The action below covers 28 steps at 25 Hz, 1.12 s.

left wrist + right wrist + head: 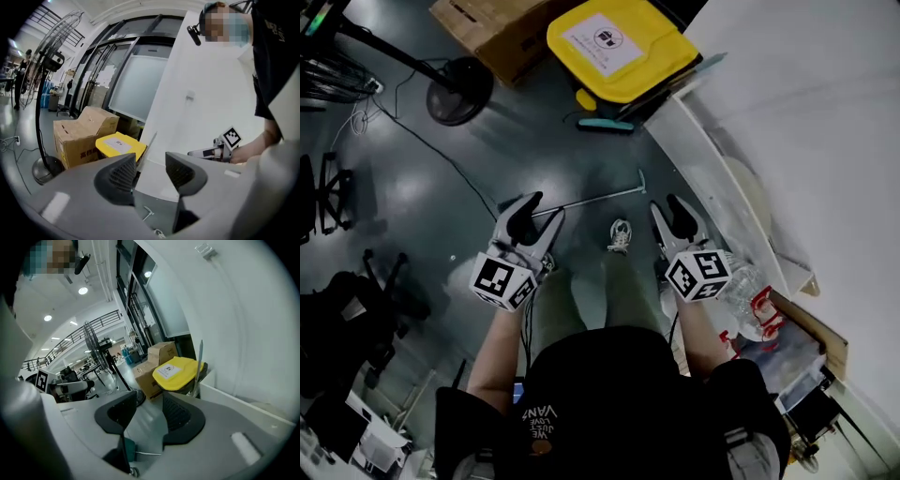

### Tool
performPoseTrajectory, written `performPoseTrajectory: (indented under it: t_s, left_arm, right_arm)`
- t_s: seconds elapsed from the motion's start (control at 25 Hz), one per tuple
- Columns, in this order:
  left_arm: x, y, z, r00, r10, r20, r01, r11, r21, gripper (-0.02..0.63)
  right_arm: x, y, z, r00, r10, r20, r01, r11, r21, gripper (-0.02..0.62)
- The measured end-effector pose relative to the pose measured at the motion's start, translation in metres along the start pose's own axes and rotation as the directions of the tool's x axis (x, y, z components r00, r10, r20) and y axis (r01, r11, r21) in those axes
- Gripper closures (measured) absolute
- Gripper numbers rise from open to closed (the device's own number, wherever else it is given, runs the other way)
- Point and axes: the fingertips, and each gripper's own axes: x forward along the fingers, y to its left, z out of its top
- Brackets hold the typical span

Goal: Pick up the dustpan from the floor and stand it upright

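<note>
Metal-handled dustpan (591,198) seems light, stiff (slim, slippery rod): grasp mid-handle. Jaws of left gripper (542,208) and right gripper (667,206): apart, empty.

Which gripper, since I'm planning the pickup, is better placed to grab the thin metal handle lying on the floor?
Probably left. In the head view the metal handle runs straight to the open jaws of the left gripper, while the right gripper, also open, sits beside its far end.
</note>
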Motion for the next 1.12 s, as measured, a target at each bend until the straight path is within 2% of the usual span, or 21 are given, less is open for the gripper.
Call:
performPoseTrajectory:
  t_s: [0.16,0.44,0.8,1.12]
  left_arm:
    - [0.020,0.002,-0.038,0.999,-0.013,-0.035,0.012,0.999,-0.041,0.393]
    - [0.056,0.026,-0.097,0.996,-0.046,-0.080,0.043,0.998,-0.043,0.393]
    - [0.084,0.054,-0.176,0.993,-0.035,-0.116,0.028,0.998,-0.059,0.393]
    - [0.094,0.077,-0.273,0.984,-0.020,-0.178,0.005,0.996,-0.086,0.393]
  right_arm:
    - [0.030,-0.020,-0.022,1.000,-0.015,-0.026,0.015,1.000,-0.004,0.428]
    - [0.085,-0.049,-0.069,0.998,-0.049,-0.028,0.050,0.998,0.041,0.428]
    - [0.134,-0.094,-0.158,0.990,-0.059,-0.128,0.061,0.998,0.010,0.428]
    - [0.174,-0.124,-0.245,0.976,-0.043,-0.214,0.038,0.999,-0.027,0.428]
